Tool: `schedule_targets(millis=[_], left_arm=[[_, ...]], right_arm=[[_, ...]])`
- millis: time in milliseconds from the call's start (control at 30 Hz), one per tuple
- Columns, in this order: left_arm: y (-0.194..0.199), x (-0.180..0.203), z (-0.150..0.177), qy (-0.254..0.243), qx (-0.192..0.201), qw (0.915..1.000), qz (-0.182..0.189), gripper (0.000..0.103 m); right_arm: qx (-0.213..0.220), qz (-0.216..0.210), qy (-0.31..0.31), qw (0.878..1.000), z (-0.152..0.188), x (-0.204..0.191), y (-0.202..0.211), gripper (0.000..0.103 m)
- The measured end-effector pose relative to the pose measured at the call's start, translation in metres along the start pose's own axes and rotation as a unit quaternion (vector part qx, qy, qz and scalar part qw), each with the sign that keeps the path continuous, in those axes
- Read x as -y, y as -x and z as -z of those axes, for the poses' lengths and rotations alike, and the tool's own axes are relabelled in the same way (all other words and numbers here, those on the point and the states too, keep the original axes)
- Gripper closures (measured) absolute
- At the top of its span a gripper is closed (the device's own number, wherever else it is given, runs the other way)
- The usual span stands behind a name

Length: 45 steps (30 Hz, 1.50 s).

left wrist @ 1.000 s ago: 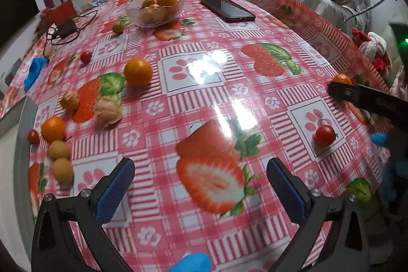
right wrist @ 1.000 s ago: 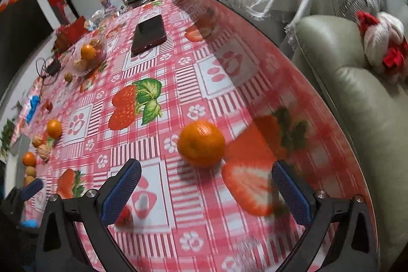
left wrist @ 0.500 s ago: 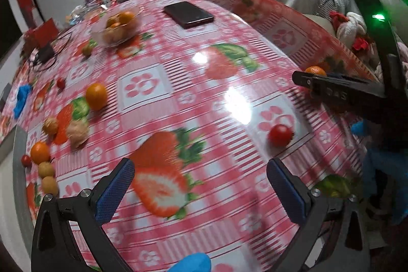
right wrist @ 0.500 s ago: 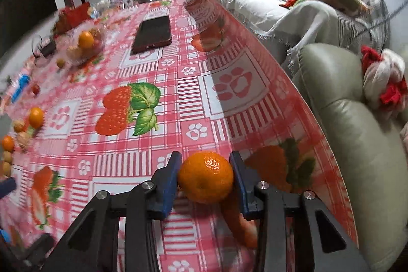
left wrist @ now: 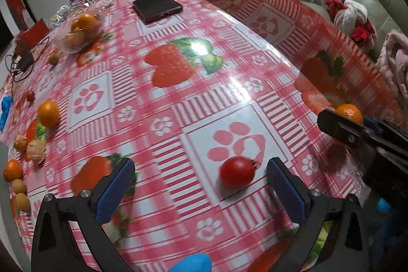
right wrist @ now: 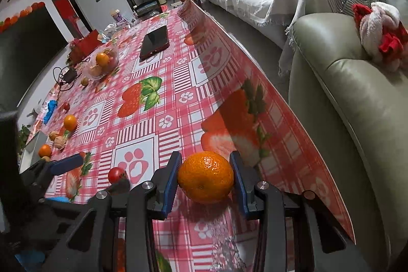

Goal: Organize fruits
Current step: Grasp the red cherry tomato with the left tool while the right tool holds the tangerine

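My right gripper is shut on an orange mandarin near the table's right edge; the mandarin also shows in the left wrist view. My left gripper is open, with a small red tomato between its fingers, closer to the right pad; the tomato also shows in the right wrist view. A glass bowl holding oranges stands far back left. Loose fruits lie at the left: an orange, a walnut, another orange and small brown fruits.
A dark phone lies at the back of the table. A cable and charger sit far left. A sofa runs along the table's right edge. A small red fruit lies near a blue object.
My right gripper closed on the mandarin a second ago and now holds it. My left gripper moved right toward the tomato, which now lies between its open fingers.
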State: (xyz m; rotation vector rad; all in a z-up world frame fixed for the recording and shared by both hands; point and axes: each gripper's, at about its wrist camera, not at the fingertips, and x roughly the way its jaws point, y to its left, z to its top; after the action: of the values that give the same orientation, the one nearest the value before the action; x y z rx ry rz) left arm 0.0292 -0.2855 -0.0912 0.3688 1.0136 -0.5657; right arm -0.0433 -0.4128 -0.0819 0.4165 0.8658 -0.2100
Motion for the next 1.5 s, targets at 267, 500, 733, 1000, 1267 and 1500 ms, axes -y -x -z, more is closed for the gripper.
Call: schedule_targets(millis=[267,500,733,1000,1267,1500], left_arm=[[-0.005,-0.001,0.000,0.020,0.017,0.9996,0.009,0.000],[0.003,0.003,0.001,0.017,0.007,0.9997,0.013,0.020],[0.017,-0.006,0.008,0.020,0.001,0.9995,0.024,0.078],[0.045,-0.055,0.030,0.057,0.003,0.9979,0.030,0.078],[0.083,-0.128,0.056,0.117,0.025,0.9927,0.016,0.078],[0.120,-0.185,0.080,0.158,0.055,0.9859,-0.001,0.077]], right_arm=[[-0.003,-0.005,0.002,1.000,0.002,-0.001,0.000,0.063],[-0.005,-0.006,-0.002,1.000,0.005,-0.001,0.003,0.063],[-0.005,-0.003,0.001,1.000,0.007,-0.008,0.011,0.063],[-0.008,-0.003,0.017,1.000,0.009,-0.030,0.020,0.063],[-0.023,-0.021,0.038,0.999,0.011,-0.074,0.018,0.063],[-0.034,-0.042,0.086,0.995,0.011,-0.139,0.015,0.063]])
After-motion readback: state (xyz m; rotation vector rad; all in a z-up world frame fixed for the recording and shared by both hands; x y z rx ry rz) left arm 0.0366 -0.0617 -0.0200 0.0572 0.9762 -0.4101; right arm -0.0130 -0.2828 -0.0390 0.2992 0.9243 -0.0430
